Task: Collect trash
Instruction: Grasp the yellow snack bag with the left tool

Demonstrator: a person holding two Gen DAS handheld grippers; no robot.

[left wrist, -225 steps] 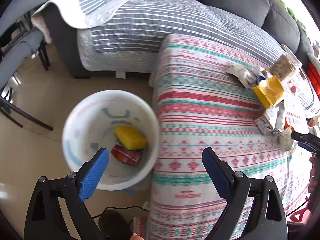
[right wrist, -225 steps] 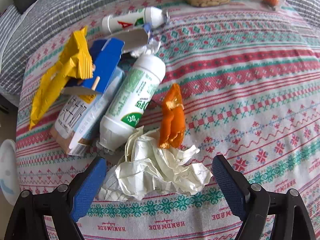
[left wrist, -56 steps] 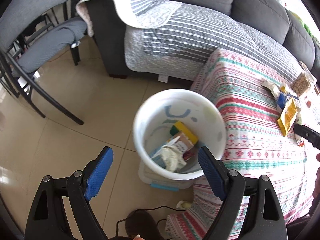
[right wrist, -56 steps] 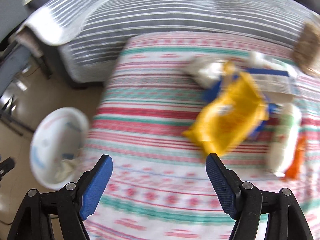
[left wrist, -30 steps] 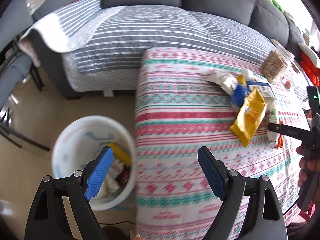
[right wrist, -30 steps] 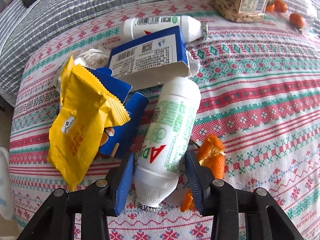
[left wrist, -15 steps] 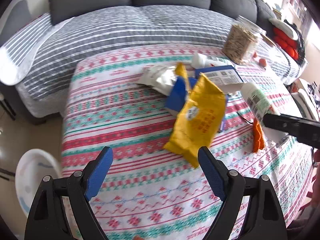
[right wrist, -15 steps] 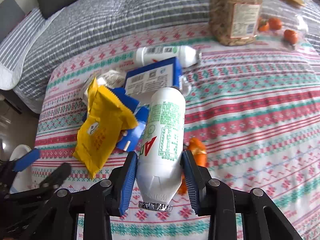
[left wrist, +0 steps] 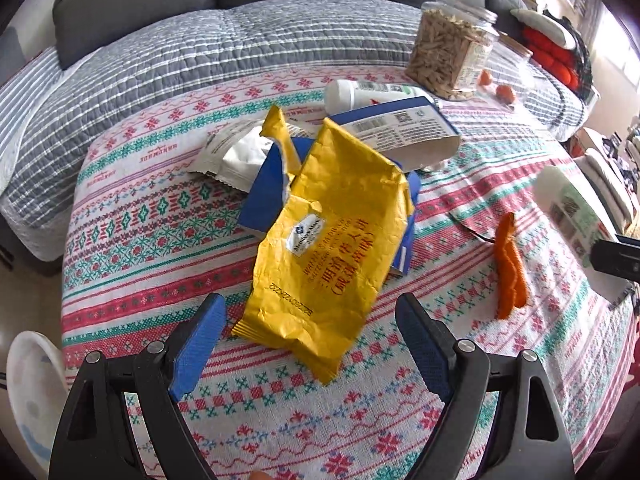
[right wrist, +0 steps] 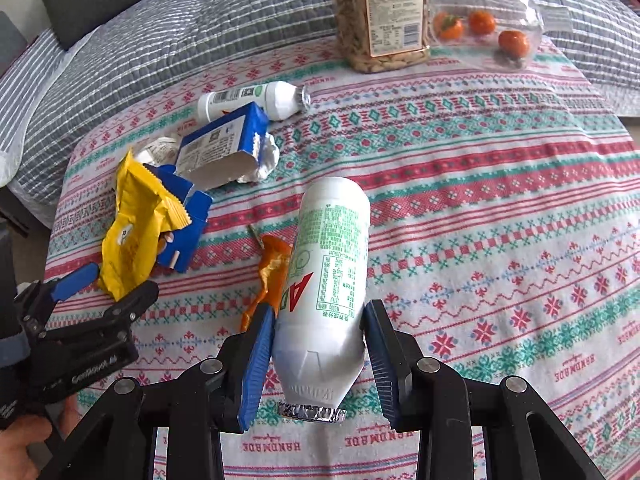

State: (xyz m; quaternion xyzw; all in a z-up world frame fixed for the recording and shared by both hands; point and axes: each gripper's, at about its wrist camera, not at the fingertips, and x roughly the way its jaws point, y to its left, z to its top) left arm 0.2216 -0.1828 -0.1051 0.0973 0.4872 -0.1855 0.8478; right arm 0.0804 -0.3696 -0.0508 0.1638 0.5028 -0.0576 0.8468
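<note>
Bottle (right wrist: 326,280) now lifted in right tool (right wrist: 318,356)

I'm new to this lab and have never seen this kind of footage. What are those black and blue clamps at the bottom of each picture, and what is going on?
No robot here: a person carries a hand-held two-finger gripper in each hand, each with a fisheye camera looking along its fingers.

The left wrist view shows the left gripper open, hovering over a yellow snack bag on the patterned tablecloth. The bag lies partly on a blue carton, with an orange peel to its right.

The right wrist view shows the right gripper shut on a white drink bottle, foil cap end toward the camera. Farther back lie a second bottle, a jar of nuts or seeds and a clear container of small oranges. A white bin's rim shows at the left view's lower-left edge.
</note>
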